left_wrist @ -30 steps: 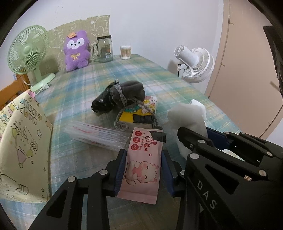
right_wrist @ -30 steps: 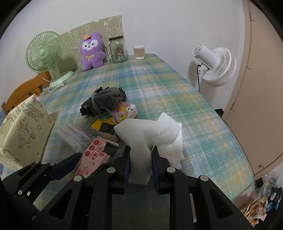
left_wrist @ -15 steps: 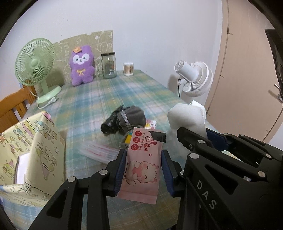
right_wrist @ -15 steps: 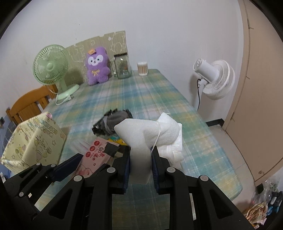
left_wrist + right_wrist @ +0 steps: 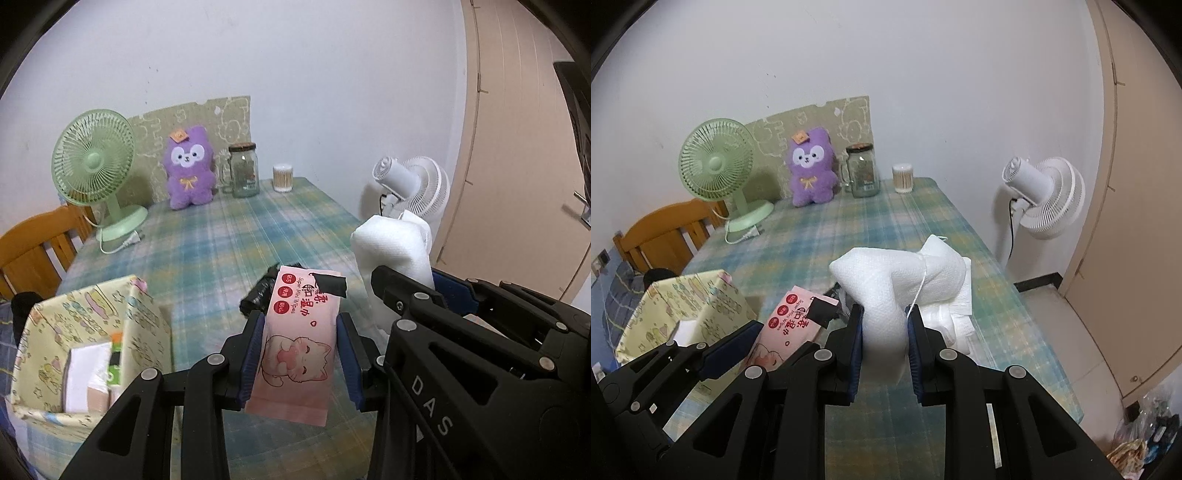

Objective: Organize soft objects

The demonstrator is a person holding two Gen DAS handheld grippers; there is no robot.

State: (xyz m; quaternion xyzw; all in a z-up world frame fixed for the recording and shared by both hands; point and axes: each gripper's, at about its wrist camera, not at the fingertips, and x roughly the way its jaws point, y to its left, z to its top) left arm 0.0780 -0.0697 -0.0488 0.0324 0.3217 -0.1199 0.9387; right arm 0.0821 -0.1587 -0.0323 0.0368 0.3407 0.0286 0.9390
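Above the plaid table, both packs were airborne, storage box lower left.
Left wrist: left gripper clamped the pink wipes pack mid-body; slick film could slide out.
Right wrist: right gripper pinched the white tissue bundle; loose sheets below could shed off if swung.

Green fan, glass jar and white fan.

Both wrist fisheyes sit close behind their own jaws, angled down along the plaid-clothed table toward the far wall. Shared: purple plush bear, centre-top; right view catches left gripper lower left.
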